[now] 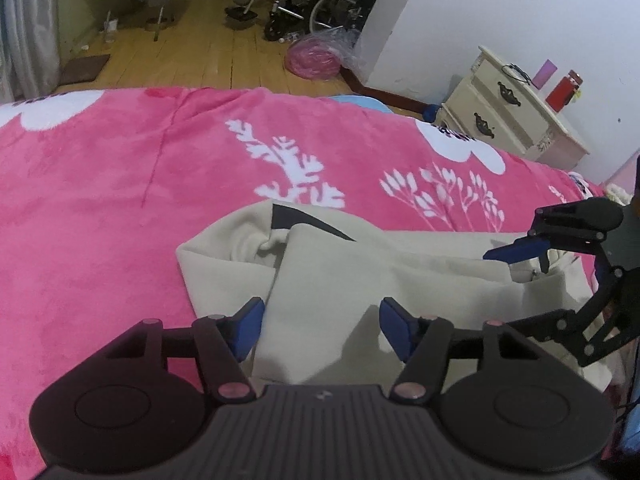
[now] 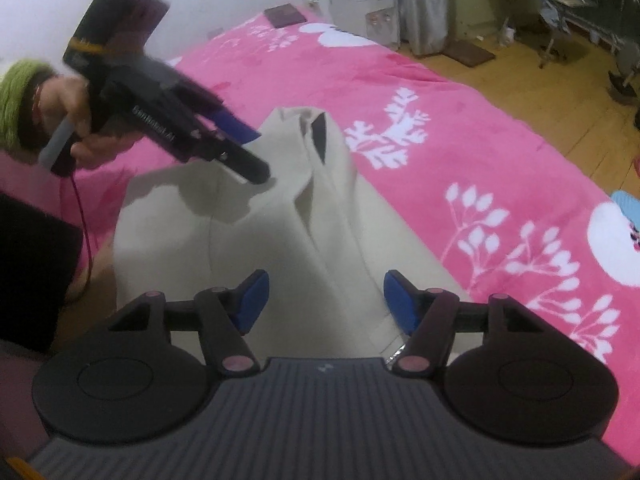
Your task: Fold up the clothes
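A cream garment (image 1: 340, 268) with a black swoosh mark lies partly folded on a pink flowered blanket (image 1: 120, 200). My left gripper (image 1: 322, 320) hovers just over its near part, jaws open and nothing between the blue pads. My right gripper (image 1: 528, 258) shows at the right edge of the left wrist view, over the garment's right end. In the right wrist view the garment (image 2: 256, 240) runs away from me in a long fold. My right gripper (image 2: 326, 296) is open above its near end. A hand holds my left gripper (image 2: 256, 152) over its far left part.
The blanket (image 2: 460, 140) covers the whole bed. A cream bedside cabinet (image 1: 508, 116) with a red bottle (image 1: 564, 88) stands at the right. Beyond the bed are wooden floor, a wheelchair (image 1: 320, 4) and a pink plastic bag (image 1: 316, 58). A dark book (image 2: 286, 16) lies on the far bed corner.
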